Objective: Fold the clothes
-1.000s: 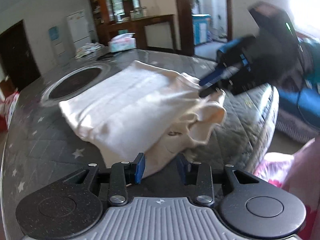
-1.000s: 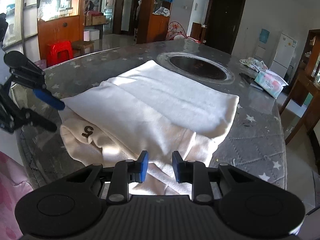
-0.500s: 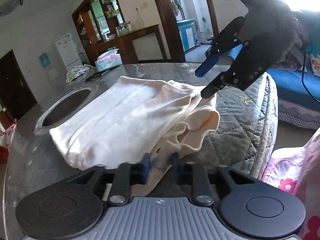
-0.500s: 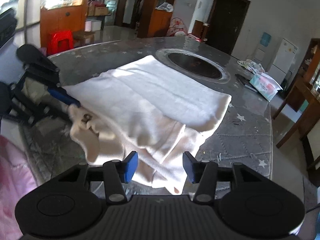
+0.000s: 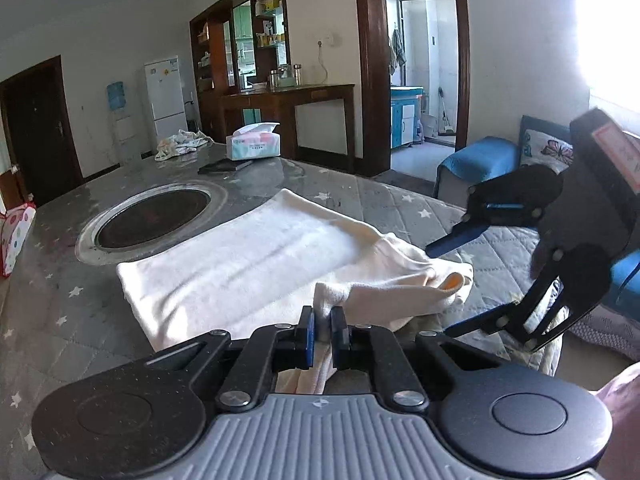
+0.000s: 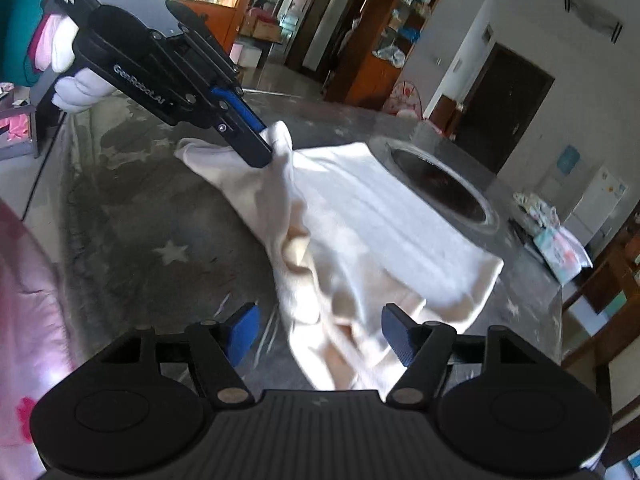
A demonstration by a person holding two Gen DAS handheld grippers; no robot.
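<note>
A cream-white garment [image 5: 256, 264] lies partly folded on the grey star-patterned table [image 5: 60, 320]; it also shows in the right wrist view [image 6: 380, 232]. My left gripper [image 5: 322, 330] is shut on the garment's near corner and lifts it off the table; it also shows in the right wrist view [image 6: 266, 152], pinching the cloth. My right gripper [image 6: 320, 332] is open and empty, hovering just above the garment's near edge. It also shows in the left wrist view [image 5: 440, 284], jaws spread, to the right of the cloth.
A round dark burner recess [image 5: 154, 220] is set in the table behind the garment. A tissue pack [image 5: 252, 144] and a crumpled cloth [image 5: 180, 144] sit at the far edge. A blue sofa [image 5: 480, 160] stands to the right. Pink fabric [image 6: 28, 320] is near the table edge.
My left gripper closed on the garment's corner and lifted it. My right gripper let go of the cloth, opened wide and rose above the garment.
</note>
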